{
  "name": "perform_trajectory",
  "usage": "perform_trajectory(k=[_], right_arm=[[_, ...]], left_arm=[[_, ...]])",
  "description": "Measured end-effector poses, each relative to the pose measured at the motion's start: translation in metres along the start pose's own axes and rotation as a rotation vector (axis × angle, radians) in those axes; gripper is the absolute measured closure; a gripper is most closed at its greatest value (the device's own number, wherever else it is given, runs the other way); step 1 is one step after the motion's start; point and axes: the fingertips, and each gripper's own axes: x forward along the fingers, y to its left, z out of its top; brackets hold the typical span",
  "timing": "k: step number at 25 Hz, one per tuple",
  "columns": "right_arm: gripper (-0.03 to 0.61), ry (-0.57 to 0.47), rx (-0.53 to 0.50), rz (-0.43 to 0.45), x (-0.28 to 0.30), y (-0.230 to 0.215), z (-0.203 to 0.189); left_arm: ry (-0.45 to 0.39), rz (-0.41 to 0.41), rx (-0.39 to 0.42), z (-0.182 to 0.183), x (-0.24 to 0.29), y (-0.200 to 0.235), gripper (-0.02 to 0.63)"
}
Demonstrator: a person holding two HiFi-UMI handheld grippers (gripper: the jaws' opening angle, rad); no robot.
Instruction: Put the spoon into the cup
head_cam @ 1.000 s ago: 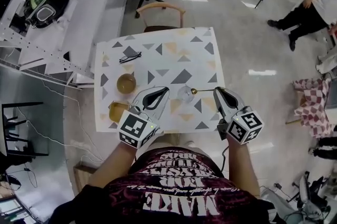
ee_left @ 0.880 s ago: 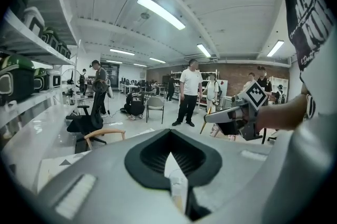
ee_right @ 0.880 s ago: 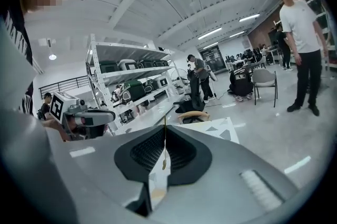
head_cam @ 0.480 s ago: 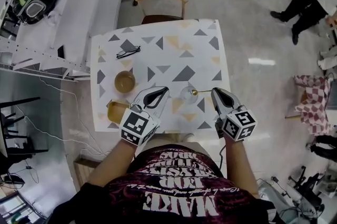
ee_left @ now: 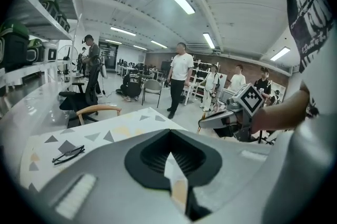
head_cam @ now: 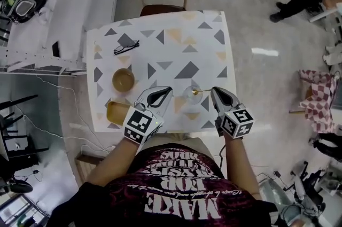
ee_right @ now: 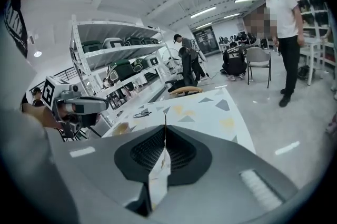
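Near the front edge of the table [head_cam: 176,28], the spoon [head_cam: 202,91] lies at the rim of the cup [head_cam: 189,96], handle toward my right gripper [head_cam: 216,91]. Its jaws, like my left gripper [head_cam: 166,91]'s, are pressed together, empty. I fear a careless nudge could topple the cup.

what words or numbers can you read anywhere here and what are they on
"MAKE", upside down in the head view, on the person's shirt.
Smaller print lines on the same shirt: too blurred to read.
Marker cubes: square patterns only, no words.
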Motion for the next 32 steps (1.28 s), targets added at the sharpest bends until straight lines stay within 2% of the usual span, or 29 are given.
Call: perform_trajectory(k=[6,14,18,21,25,29,32], right_arm=[[0.543,0.046,-0.015,-0.005,0.015,0.002,-0.019],[0.543,0.098,-0.061,-0.006,0.030,0.007,-0.039],[0.535,0.128,-0.091,-0.025,0.030,0.006,-0.044],[0.422,0.156,-0.105,-0.033,0.025,0.006,-0.051],[0.382,0.160,-0.116,-0.036,0.011,0.008,-0.056],[0.380,0.167,-0.139,-0.020,-0.010,0.018,-0.065],[0.419,0.177,-0.140,0.006,-0.029,0.025,-0.075]], left_arm=[[0.029,-0.026,-0.006,-0.007,0.008,0.000,0.610],[-0.001,-0.043,-0.009,0.002,0.012,-0.006,0.610],[-0.014,-0.023,-0.005,0.003,0.003,-0.009,0.610],[-0.038,-0.007,0.000,0.009,-0.007,-0.015,0.610],[-0.071,0.018,0.008,0.017,-0.022,-0.026,0.610],[-0.103,0.037,0.012,0.021,-0.038,-0.044,0.610],[-0.114,0.042,0.021,0.018,-0.047,-0.063,0.610]])
